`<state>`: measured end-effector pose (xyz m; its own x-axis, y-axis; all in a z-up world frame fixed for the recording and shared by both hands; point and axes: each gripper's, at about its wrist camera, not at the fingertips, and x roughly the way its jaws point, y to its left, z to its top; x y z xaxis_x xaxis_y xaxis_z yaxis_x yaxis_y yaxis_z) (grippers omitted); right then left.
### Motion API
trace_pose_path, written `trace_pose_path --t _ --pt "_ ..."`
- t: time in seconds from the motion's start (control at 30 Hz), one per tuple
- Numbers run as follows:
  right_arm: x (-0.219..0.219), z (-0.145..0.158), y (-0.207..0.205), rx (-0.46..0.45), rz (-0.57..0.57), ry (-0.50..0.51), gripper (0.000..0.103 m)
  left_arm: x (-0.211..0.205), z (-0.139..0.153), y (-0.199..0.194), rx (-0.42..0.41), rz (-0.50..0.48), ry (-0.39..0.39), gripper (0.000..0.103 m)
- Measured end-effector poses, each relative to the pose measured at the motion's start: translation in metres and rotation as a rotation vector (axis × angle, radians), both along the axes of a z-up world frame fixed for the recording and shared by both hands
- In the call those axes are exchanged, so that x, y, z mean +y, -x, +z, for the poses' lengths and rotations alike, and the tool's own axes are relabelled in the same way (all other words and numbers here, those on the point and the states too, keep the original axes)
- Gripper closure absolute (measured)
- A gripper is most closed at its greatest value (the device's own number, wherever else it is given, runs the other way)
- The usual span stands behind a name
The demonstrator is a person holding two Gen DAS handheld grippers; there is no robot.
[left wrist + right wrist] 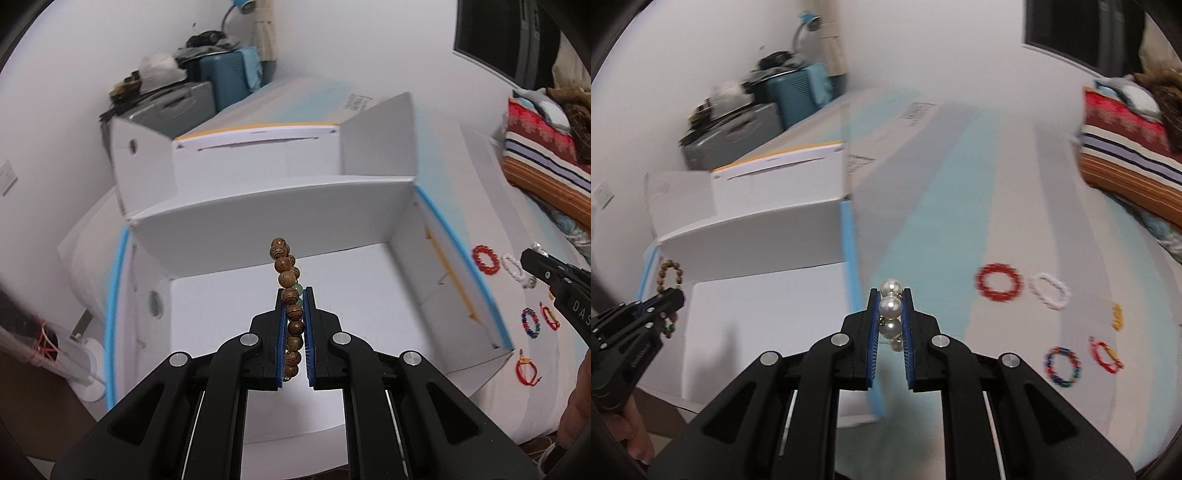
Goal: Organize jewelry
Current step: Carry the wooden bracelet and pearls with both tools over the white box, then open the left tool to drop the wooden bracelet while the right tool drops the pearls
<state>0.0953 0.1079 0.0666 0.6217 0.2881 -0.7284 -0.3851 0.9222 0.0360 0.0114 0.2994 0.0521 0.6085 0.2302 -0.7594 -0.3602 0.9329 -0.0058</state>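
Wooden beads (290, 295): pinched in left gripper (294, 295), hung over open white box (458, 280), likely for dropping in. Pearls (890, 314): clamped in right gripper (891, 295), right of box. Red ring (999, 283), white ring (1050, 291) lay loose far right, unsorted.

Readable lettering: one fragment only

The white letters "DAS" stand on the side of the black two-finger right gripper (535, 264), at about 3 o'clock in the left wrist view. The printed label on the long white and pale-blue cardboard surface (916, 110), near 12 o'clock, is too blurred to read.
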Motion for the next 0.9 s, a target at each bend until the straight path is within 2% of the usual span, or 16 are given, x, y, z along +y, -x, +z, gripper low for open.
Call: trace_pose_path --t 0.2,0.33,0.63,0.9 --pt "0.042 -0.012 0.009 0.036 0.092 -0.004 0.093 0.026 -0.013 0.013 0.026 0.042 0.009 0.095" --pt "0.062 -0.034 0.009 0.093 0.127 0.003 0.093 0.038 -0.025 0.016 0.050 0.062 0.016 0.095" --pt "0.089 -0.077 0.005 0.190 0.141 0.077 0.093 0.054 -0.058 0.014 0.117 0.081 0.048 0.095" --pt "0.095 -0.093 0.003 0.244 0.147 0.110 0.092 0.055 -0.061 0.012 0.152 0.082 0.044 0.095"
